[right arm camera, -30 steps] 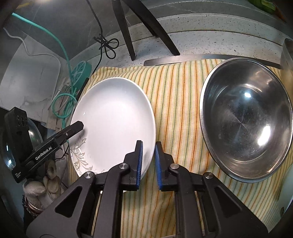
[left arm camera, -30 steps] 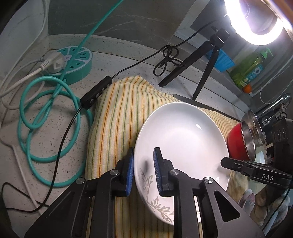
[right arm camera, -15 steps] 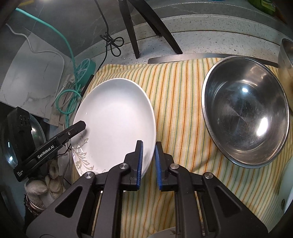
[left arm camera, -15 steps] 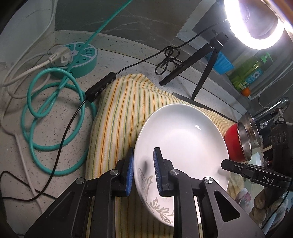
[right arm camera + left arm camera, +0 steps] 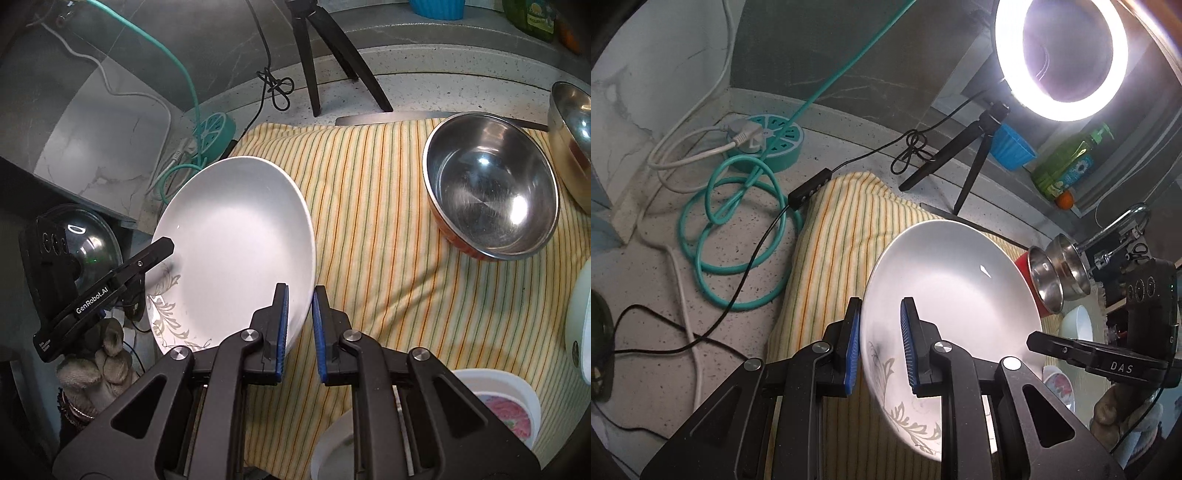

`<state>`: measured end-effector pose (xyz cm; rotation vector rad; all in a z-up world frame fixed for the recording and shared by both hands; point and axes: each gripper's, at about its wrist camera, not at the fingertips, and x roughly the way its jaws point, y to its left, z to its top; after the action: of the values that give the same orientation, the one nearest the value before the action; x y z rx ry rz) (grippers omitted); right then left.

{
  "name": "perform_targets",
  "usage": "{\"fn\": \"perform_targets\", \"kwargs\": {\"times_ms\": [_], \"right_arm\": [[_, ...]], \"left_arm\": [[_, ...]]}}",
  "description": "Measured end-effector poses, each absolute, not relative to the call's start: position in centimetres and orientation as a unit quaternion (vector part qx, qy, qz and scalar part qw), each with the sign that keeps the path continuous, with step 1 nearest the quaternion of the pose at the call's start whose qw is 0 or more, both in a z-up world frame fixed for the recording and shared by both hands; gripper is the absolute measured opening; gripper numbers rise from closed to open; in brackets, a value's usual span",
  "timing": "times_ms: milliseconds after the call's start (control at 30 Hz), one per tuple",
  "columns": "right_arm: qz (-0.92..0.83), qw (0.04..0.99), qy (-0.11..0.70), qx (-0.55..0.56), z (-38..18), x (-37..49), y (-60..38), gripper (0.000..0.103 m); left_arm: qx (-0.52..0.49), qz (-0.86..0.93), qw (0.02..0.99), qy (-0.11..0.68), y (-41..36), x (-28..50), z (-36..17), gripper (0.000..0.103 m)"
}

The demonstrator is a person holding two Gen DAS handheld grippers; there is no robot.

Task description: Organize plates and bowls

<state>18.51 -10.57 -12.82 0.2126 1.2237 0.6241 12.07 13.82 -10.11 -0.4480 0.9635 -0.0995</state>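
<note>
Both grippers, left (image 5: 879, 341) and right (image 5: 300, 326), have jaws clamped on the empty white plate's (image 5: 236, 236) rim.

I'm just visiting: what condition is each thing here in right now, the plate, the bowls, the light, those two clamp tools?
White plate: empty, held by its rim from both sides.
Left gripper: shut on the plate's rim.
Right gripper: shut on the opposite rim.
Steel bowl: empty, upright on the striped cloth.
Ring light: switched on.
Round power strip: white plug inserted.
</note>
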Motion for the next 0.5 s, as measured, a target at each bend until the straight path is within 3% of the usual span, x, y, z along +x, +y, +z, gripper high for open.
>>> {"fn": "perform_targets", "kwargs": {"times_ms": [500], "right_arm": [[0.292, 0.777, 0.548, 0.102, -10.6, 12.6, -16.9, 0.013]], "left_arm": [[-0.193, -0.074, 0.872, 0.443, 8.0, 6.8, -7.8, 0.019]]}}
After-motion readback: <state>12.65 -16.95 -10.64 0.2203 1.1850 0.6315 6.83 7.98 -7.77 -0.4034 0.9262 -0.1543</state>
